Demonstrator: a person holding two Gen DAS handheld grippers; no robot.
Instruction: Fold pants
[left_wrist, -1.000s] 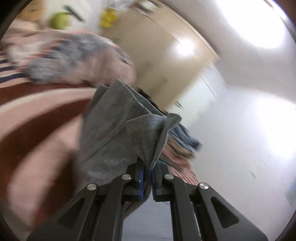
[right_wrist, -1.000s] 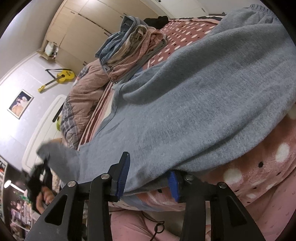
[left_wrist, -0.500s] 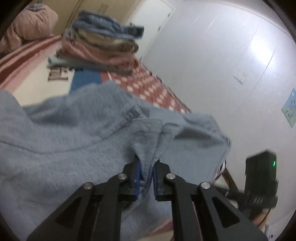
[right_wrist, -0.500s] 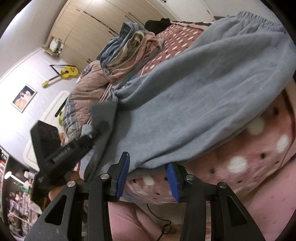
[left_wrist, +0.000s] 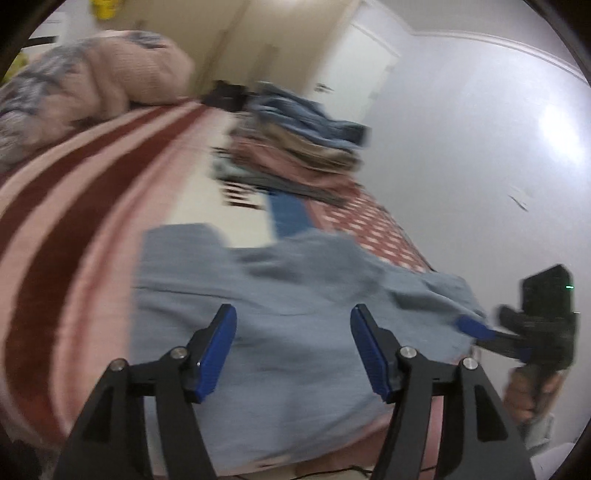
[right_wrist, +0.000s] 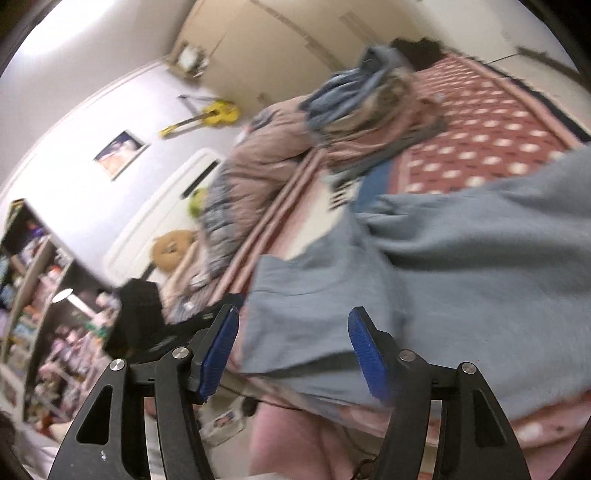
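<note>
Ahead of both grippers I'm seeing grey pants (left_wrist: 295, 325) lying on the bed (left_wrist: 74, 229) | left gripper (left_wrist: 293, 349) and right gripper (right_wrist: 293, 350) jaws opening, gripping nothing | only right view is showing a yellow guitar (right_wrist: 210, 114).

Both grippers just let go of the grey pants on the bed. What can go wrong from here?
1. The grey pants lie rumpled with a raised ridge; left so, the next fold may come out crooked.
2. Their near edge overhangs the bed edge, so they might slide off.
3. The left gripper and right gripper are opening just above the cloth; a pad could snag it.
</note>
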